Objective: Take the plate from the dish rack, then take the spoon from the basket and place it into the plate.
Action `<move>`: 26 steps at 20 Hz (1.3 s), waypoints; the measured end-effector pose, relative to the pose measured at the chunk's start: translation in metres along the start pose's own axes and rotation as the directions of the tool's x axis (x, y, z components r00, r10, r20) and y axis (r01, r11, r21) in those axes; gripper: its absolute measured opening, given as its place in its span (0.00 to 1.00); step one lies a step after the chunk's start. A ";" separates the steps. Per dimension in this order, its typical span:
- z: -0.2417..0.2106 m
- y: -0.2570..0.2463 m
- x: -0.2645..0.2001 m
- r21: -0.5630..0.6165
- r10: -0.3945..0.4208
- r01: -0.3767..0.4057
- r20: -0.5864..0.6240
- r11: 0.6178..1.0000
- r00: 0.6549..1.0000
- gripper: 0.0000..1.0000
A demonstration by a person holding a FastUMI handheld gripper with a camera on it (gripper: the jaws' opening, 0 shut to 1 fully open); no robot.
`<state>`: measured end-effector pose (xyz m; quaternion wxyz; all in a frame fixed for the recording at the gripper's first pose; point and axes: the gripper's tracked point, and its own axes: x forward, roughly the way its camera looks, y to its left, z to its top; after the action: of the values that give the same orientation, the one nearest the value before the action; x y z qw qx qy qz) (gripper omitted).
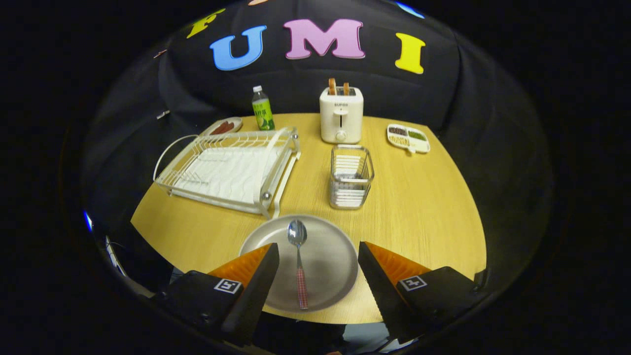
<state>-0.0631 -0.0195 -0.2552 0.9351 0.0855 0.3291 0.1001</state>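
Lying in the plate (335, 256), the spoon (298, 261) sits between the spread-apart gripper (318, 256) fingers.

Jaws spread wide over plate (325, 256); dish rack (231, 167), basket (350, 176) stand beyond, bare table (424, 207) right.

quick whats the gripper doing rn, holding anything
gripper: jaws open, holding nothing; the spoon lies in the plate between the two fingers, touched by neither.
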 end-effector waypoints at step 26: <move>0.281 0.002 -0.189 -0.025 -0.060 0.099 0.641 0.995 0.765 0.98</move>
<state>-0.0296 -0.0905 0.0744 0.9967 0.0736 -0.0080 0.0346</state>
